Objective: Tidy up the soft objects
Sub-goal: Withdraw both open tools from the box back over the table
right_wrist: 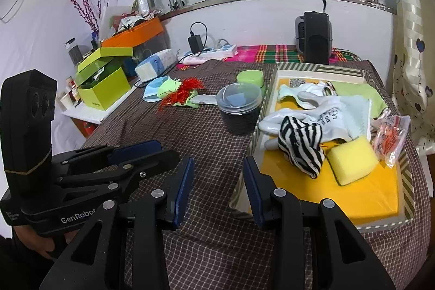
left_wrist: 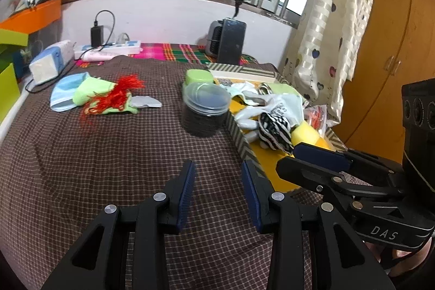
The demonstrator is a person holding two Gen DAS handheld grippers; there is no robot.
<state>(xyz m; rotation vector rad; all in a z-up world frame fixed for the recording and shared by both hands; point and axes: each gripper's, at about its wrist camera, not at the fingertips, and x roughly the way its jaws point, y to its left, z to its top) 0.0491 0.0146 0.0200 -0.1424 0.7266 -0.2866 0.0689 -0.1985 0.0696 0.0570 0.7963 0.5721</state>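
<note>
A striped-rim tray (right_wrist: 407,175) with a yellow floor holds white gloves (right_wrist: 312,113), a zebra-striped sock (right_wrist: 301,146), a yellow sponge (right_wrist: 352,162) and a pale green cloth (right_wrist: 356,94). On the checked cover to the left lie a blue face mask (left_wrist: 65,93), a green sock (left_wrist: 92,90), a red tassel (left_wrist: 117,94) and a grey piece (left_wrist: 145,102). My left gripper (left_wrist: 217,167) is open and empty over the cover, in front of the tray's (left_wrist: 239,137) near corner. My right gripper (right_wrist: 217,167) is also open and empty, just beside it at the tray's near left edge.
A clear lidded jar (right_wrist: 239,110) with dark contents and a green tub (right_wrist: 250,79) stand against the tray's left wall. A black heater (right_wrist: 314,38), power strip (right_wrist: 217,49), tissue box (left_wrist: 50,61) and green box (right_wrist: 103,86) line the back and left. Curtain (left_wrist: 326,45) hangs right.
</note>
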